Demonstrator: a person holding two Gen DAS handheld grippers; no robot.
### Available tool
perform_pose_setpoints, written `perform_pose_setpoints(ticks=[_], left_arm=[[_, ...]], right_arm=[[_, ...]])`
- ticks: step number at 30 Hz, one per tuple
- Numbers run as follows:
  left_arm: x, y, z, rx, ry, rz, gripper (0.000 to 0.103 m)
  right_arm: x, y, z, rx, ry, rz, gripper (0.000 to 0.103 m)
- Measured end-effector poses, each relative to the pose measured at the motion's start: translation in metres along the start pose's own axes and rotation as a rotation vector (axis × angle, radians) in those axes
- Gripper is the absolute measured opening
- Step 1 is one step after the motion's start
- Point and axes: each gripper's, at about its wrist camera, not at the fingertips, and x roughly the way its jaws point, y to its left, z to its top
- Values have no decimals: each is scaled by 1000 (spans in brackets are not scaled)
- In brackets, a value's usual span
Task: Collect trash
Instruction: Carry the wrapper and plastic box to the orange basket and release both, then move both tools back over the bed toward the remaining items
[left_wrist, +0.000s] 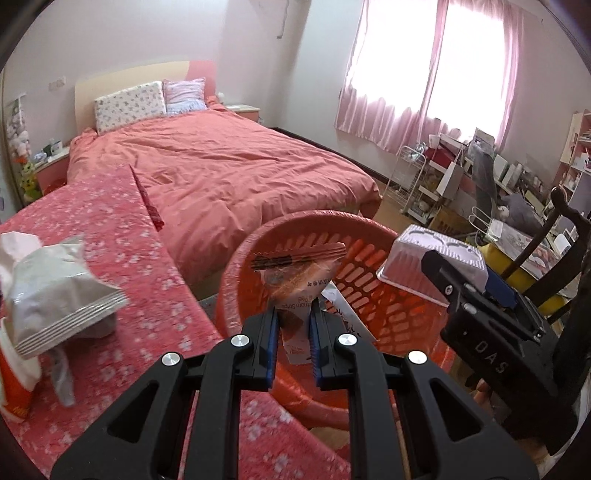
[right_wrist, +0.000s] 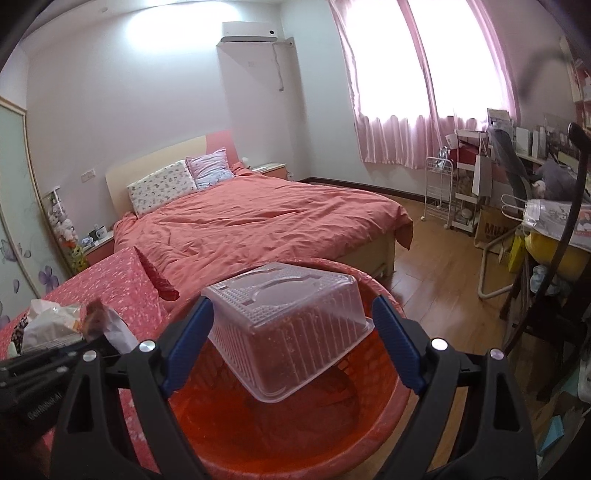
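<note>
Two pieces hang over the red laundry basket (left_wrist: 258, 236): left gripper (left_wrist: 292, 343) pinching a snack wrapper (left_wrist: 295, 273), right gripper (right_wrist: 291, 343) spread wide around a clear plastic container (right_wrist: 288, 325) (neither dropped yet); a silver snack bag (left_wrist: 55, 291) waits on the bench (left_wrist: 122, 236).

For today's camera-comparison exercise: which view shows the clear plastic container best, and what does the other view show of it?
The right wrist view: the clear plastic container fills the centre, upside down between the right gripper fingers, above the red basket. The left wrist view shows it only small, off to the right, partly hidden by that gripper.
</note>
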Motion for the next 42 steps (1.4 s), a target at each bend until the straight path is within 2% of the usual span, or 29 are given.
perform_pose_setpoints(ticks=[4, 5, 7, 9, 16, 22, 26, 34, 40, 42], left_arm=[[11, -2, 0, 0, 35, -1, 18], [14, -1, -1, -4, 46, -1, 22], [17, -1, -2, -6, 59, 6, 40], [18, -2, -4, 2, 66, 9, 43], [16, 6, -8, -13, 87, 25, 43], [-13, 20, -13, -29, 50, 64, 44], [-37, 36, -22, -43, 22, 123, 50], [-94, 96, -46, -149, -19, 325, 62], [-132, 155, -69, -279, -38, 445, 63], [-143, 175, -77, -324, -42, 483, 63]], right_arm=[[10, -5, 2, 18, 11, 21, 87], [14, -7, 2, 29, 20, 29, 87], [16, -10, 2, 42, 29, 35, 89], [16, -13, 2, 47, 30, 29, 91], [9, -19, -3, 50, 37, -10, 91], [-6, -11, -7, 13, 44, -22, 91], [-22, 7, -10, -29, 48, -4, 91], [-47, 67, -24, -135, 95, 87, 91], [-61, 132, -43, -231, 130, 194, 90], [-64, 155, -49, -258, 145, 236, 87]])
